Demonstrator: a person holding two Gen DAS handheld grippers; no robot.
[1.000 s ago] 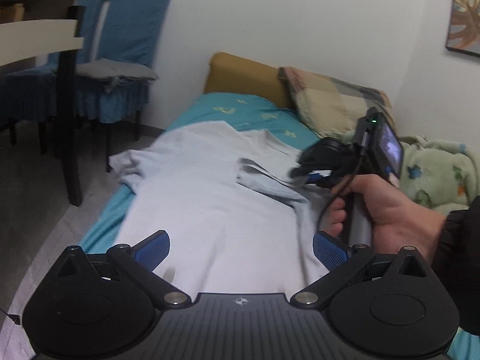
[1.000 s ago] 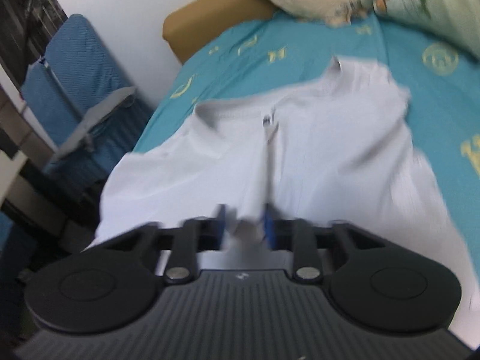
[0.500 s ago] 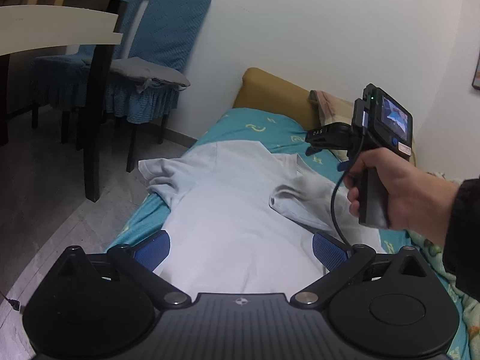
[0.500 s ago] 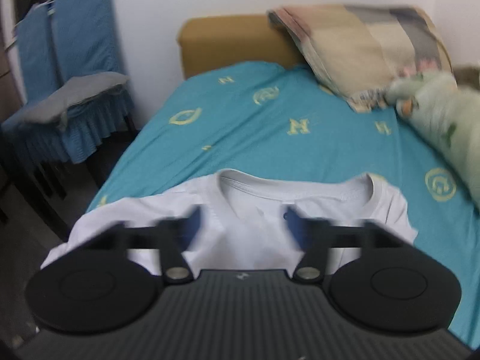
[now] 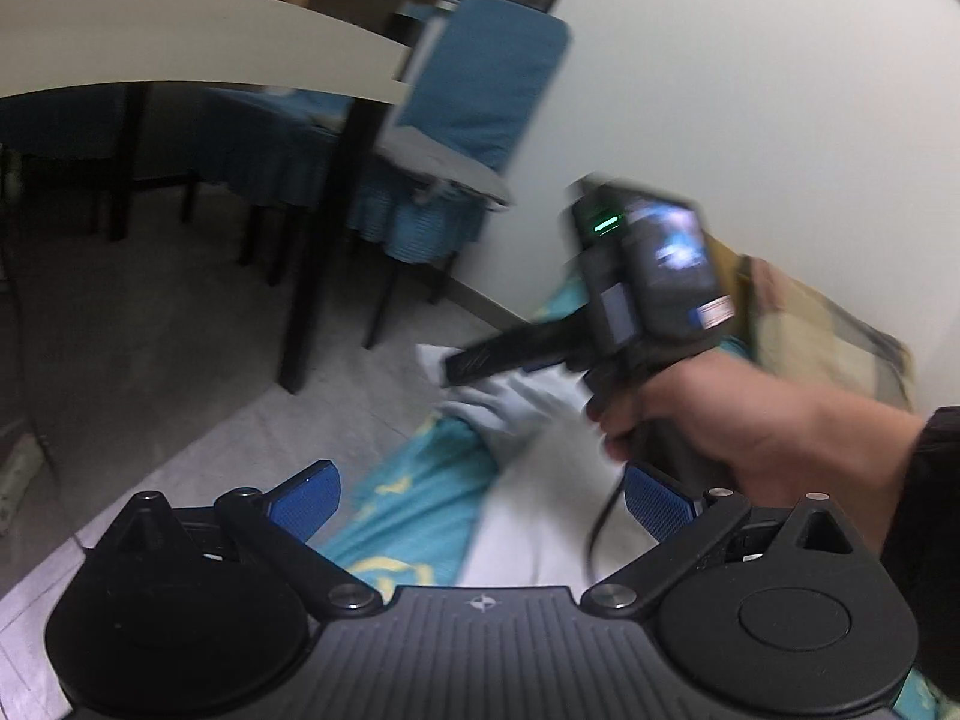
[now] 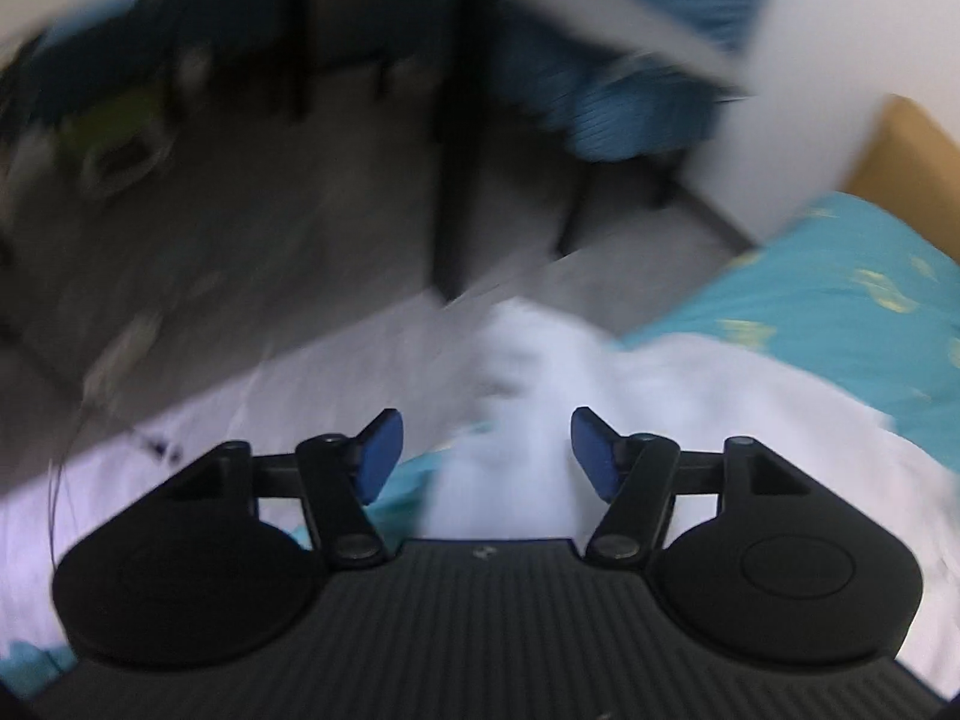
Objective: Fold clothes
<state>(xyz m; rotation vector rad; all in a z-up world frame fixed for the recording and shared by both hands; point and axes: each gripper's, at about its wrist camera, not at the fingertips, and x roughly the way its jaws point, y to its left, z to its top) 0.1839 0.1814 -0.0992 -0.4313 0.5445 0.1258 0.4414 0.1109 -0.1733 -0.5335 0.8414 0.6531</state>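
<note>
A white T-shirt (image 5: pixel 540 516) lies spread on the teal bedsheet (image 5: pixel 414 480), its left sleeve hanging at the bed's near-left edge. My left gripper (image 5: pixel 480 498) is open and empty above the shirt's left side. The right gripper, held in a hand, shows in the left wrist view (image 5: pixel 474 363) over that sleeve. In the blurred right wrist view my right gripper (image 6: pixel 486 450) is open, its blue pads (image 6: pixel 378 450) apart on either side of the bunched white sleeve (image 6: pixel 516 384), not closed on it.
The grey floor (image 5: pixel 150 372) lies left of the bed. A dark table leg (image 5: pixel 318 276) and blue-covered chairs (image 5: pixel 474 96) stand close to the bed edge. A patterned pillow (image 5: pixel 822 336) lies at the head, by the wall. A brown headboard (image 6: pixel 912 150) sits behind.
Both grippers swung left toward the bed's left edge and the floor. The right gripper opened, left the folded right sleeve and moved over to the left sleeve. The left gripper stayed open.
</note>
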